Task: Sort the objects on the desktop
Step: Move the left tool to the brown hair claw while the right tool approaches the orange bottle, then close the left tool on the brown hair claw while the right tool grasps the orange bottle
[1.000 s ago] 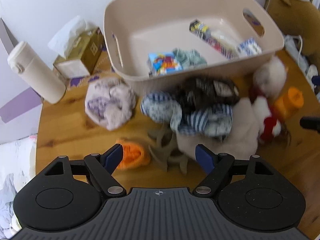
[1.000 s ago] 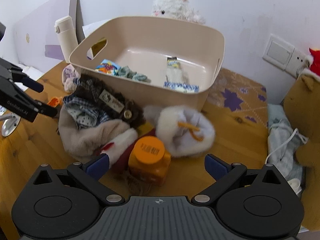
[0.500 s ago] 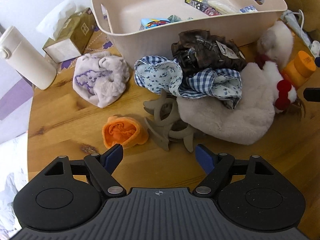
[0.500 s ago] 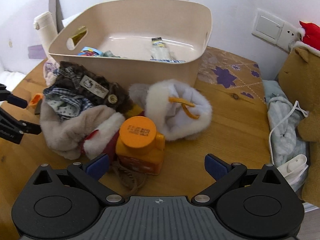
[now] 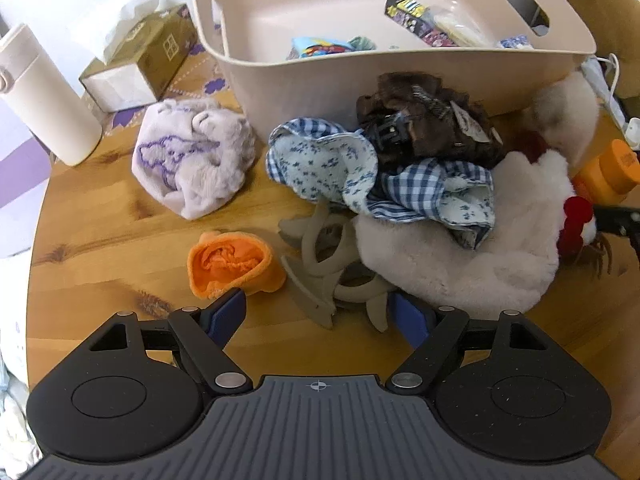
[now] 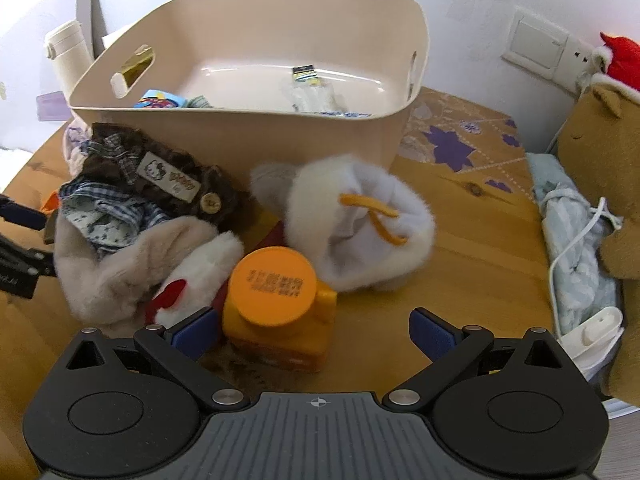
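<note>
A beige bin (image 5: 400, 68) (image 6: 248, 136) stands at the back of the wooden table with several small packets inside. In front of it lie a pile of fabrics: a blue checked cloth (image 5: 360, 172), a brown furry piece (image 5: 428, 120), a white fluffy item (image 5: 460, 264). A grey claw hair clip (image 5: 328, 268) lies between the fingers of my open left gripper (image 5: 320, 318), with an orange cloth (image 5: 228, 262) beside its left finger. My open right gripper (image 6: 314, 334) stands around an orange jar (image 6: 276, 304), not touching it.
A lilac cloth (image 5: 192, 160), a tissue box (image 5: 140, 64) and a white flask (image 5: 44, 96) sit at the left. A white furry pouch (image 6: 352, 224) lies behind the jar. A light blue cloth with a cable (image 6: 576, 248) and a brown plush (image 6: 608, 176) are at the right.
Both grippers have moved forward and down. The left one has closed in on the hair clip; the right one has closed in on the orange jar. Both stay open.
</note>
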A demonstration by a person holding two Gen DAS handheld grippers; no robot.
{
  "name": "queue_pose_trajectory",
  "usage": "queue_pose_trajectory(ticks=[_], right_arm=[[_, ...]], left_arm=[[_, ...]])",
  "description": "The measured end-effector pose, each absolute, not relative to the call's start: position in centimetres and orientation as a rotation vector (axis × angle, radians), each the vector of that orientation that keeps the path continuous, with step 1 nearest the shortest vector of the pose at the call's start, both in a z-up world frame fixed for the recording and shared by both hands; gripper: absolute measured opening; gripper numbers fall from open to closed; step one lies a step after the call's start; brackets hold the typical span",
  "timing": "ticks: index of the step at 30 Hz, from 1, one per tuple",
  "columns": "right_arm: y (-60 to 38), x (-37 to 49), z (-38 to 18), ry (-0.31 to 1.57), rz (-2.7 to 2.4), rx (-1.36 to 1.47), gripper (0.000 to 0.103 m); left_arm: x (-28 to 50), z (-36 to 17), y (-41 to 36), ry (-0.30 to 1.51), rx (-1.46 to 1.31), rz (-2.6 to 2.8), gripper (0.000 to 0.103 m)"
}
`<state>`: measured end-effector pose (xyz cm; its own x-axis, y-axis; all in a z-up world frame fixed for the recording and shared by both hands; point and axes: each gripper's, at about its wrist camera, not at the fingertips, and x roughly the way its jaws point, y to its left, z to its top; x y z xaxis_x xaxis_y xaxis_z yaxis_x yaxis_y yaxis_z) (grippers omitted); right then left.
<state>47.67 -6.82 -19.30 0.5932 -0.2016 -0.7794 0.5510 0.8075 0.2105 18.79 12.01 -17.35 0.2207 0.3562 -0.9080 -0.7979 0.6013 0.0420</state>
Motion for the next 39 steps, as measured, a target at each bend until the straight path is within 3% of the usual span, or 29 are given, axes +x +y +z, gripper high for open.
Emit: queue_pose_trajectory(ticks=[16, 22, 24, 26, 39], right_arm=[[-7.5, 48.3, -20.2, 0.822, -0.527, 0.485, 0.084], [-7.5, 48.6, -20.4, 0.820, -0.506, 0.500, 0.069], [-7.5, 48.6, -20.4, 0.822, -0.506, 0.504, 0.056], [-7.4, 48.5, -20.3, 0.823, -0.515, 0.505, 0.052], [-7.7, 45.9, -20.0, 0.797, -0.580, 0.531, 0.051]], left_arm=[[19.1, -18.7, 11.0, 1.010, -0.419, 0.836, 0.082], [19.1, -19.1, 11.1, 0.990, -0.398, 0.810, 0.088], [19.0, -19.2, 10.9, 0.979, -0.376, 0.793, 0.088], [18.9, -19.2, 10.8, 0.977, -0.365, 0.784, 0.087], [17.7, -18.5, 9.4, 0.961, -0.390, 0.782, 0.086]])
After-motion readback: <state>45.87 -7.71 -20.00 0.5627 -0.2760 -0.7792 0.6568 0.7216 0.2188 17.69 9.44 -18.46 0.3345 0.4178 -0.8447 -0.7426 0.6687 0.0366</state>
